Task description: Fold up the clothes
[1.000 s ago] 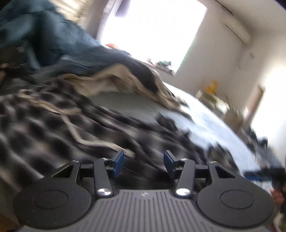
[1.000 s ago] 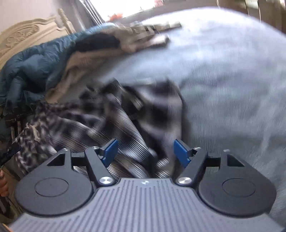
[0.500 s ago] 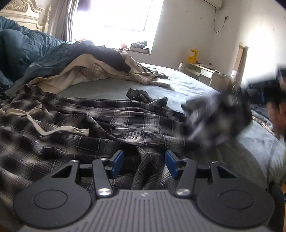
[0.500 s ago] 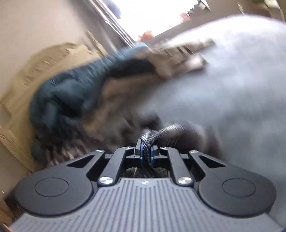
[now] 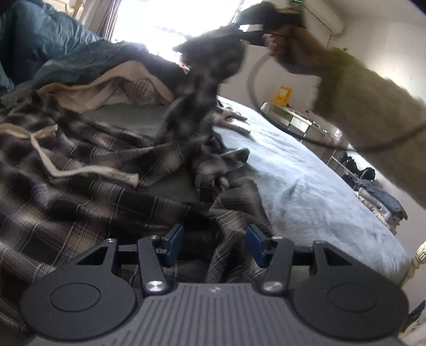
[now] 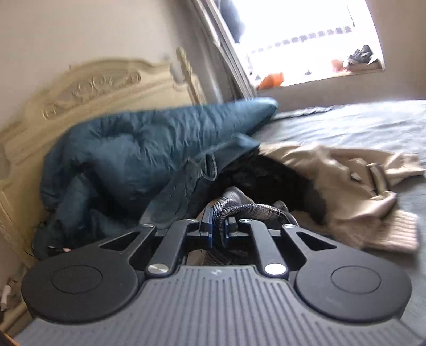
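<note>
Blown-out window (image 6: 306, 40) glare, motion blur

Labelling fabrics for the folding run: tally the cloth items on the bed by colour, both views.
Plaid: 1, shirt
Teal: 1, duvet
Beige: 1, garment
Black: 1, garment under the beige one
Total: 4

A home bedroom: a bed (image 6: 359, 125) with a carved cream headboard (image 6: 87, 87), a rumpled teal duvet (image 6: 138, 143), a bright window (image 6: 300, 40) and a wall air conditioner (image 5: 323, 20).
</note>
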{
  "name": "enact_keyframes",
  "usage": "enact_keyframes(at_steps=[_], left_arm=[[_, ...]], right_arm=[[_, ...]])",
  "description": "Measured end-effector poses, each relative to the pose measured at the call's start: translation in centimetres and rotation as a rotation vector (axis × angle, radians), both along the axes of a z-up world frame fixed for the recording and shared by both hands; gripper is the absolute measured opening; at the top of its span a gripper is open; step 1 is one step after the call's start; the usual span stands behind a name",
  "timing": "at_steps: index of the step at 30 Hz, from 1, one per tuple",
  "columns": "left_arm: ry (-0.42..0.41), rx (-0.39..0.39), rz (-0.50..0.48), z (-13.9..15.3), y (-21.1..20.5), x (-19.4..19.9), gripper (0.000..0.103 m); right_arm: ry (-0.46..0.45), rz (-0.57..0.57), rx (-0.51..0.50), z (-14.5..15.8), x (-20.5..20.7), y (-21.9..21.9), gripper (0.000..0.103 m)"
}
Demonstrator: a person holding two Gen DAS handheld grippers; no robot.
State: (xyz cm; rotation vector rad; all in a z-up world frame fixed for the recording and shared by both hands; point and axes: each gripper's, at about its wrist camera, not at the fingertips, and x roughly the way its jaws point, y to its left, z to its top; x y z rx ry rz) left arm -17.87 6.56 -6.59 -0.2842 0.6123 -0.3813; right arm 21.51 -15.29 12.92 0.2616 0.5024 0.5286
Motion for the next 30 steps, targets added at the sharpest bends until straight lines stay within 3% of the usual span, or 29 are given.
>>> enact_keyframes(at_steps=[3, 4, 5, 7, 9, 12, 16, 20, 22, 24, 25, 26, 30], left_arm=[[0.015, 0.006, 0.006, -0.2, 0.1, 0.0, 0.053], [0.015, 0.009, 0.006, -0.2, 0.1, 0.0, 0.053], [0.016, 0.011, 0.006, -0.2, 0.1, 0.0, 0.053], [0.021, 0.009, 0.002, -0.4, 0.2, 0.0, 0.053], [0.029, 0.005, -0.008, -0.5, 0.2, 0.1, 0.053], [0.036, 0.011, -0.018, -0.7, 0.2, 0.1, 0.053], [0.045, 0.021, -0.015, -0.5, 0.0, -0.1, 0.053], [0.035, 0.06, -0.006, 0.5, -0.9, -1.1, 0.053], [0.029, 0.083, -0.003, 1.0, -1.4, -1.8, 0.054], [0.034, 0.092, 0.016, 1.1, -1.5, -2.3, 0.055], [0.044, 0.089, 0.028, 1.0, -1.5, -2.4, 0.056], [0.053, 0.085, 0.04, 0.9, -1.4, -2.5, 0.056], [0.085, 0.056, 0.067, 0.4, -0.8, -2.6, 0.055]], right_arm=[[0.095, -0.023, -0.041, -3.6, 3.4, 2.0, 0.022], [0.148, -0.018, -0.059, -5.0, 4.1, 2.2, 0.039], [0.201, -0.034, -0.087, -6.3, 4.5, 2.0, 0.046], [0.286, -0.069, -0.135, -8.4, 4.0, 0.7, 0.046], [0.312, -0.086, -0.131, -9.3, 2.1, -1.9, 0.048], [0.33, -0.117, -0.06, -10.2, -2.3, -7.1, 0.066], [0.458, -0.126, -0.062, -14.3, -6.2, -11.3, 0.071], [0.612, -0.103, -0.001, -19.5, -5.6, -10.3, 0.075], [0.539, -0.101, -0.035, -19.5, -6.7, -9.1, 0.076], [0.481, -0.081, -0.061, -19.1, -7.9, -8.0, 0.05], [0.478, -0.061, -0.086, -19.0, -8.8, -7.7, 0.023], [0.475, -0.041, -0.111, -18.9, -9.6, -7.4, 0.006], [0.37, -0.076, -0.131, -16.4, -14.7, -9.3, 0.005]])
